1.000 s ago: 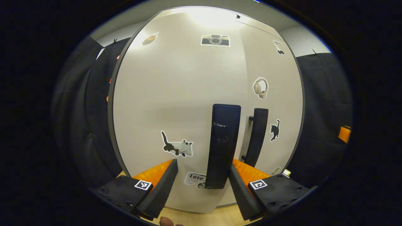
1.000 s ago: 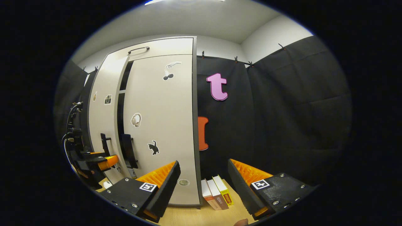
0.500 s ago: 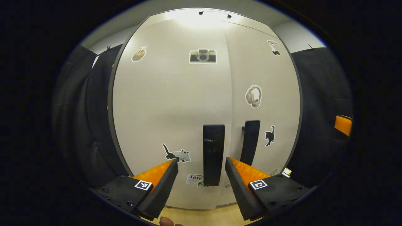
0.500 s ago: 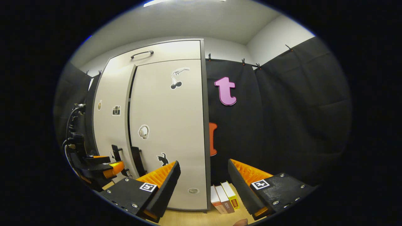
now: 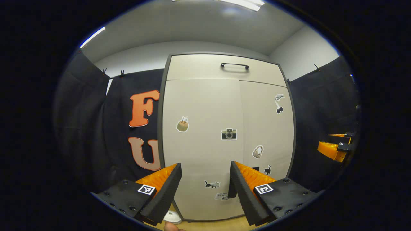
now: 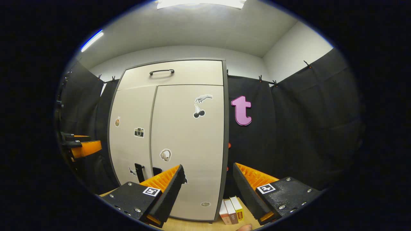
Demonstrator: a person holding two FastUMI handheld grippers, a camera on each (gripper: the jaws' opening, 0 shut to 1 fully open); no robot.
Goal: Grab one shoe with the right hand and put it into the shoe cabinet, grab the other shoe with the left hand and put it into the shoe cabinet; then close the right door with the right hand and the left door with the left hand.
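Now both shoe cabinet (image 5: 205, 154) doors closed (stickers on them), left gripper (image 5: 205, 189) released, right gripper (image 6: 208, 189) released.

Books (image 6: 231, 208) stand on the floor just right of the shoe cabinet (image 6: 186, 141), apparently touching it

The shoe cabinet (image 5: 205, 106) stands upright on the floor, tall, pale beige with a dark frame. Left door (image 5: 199, 147) and right door (image 5: 268, 128) are both shut, flush, meeting at a vertical seam. Stickers dot both doors. In the right gripper view, two dark vertical door handles (image 6: 139, 171) sit at 7 o'clock on the cabinet front.
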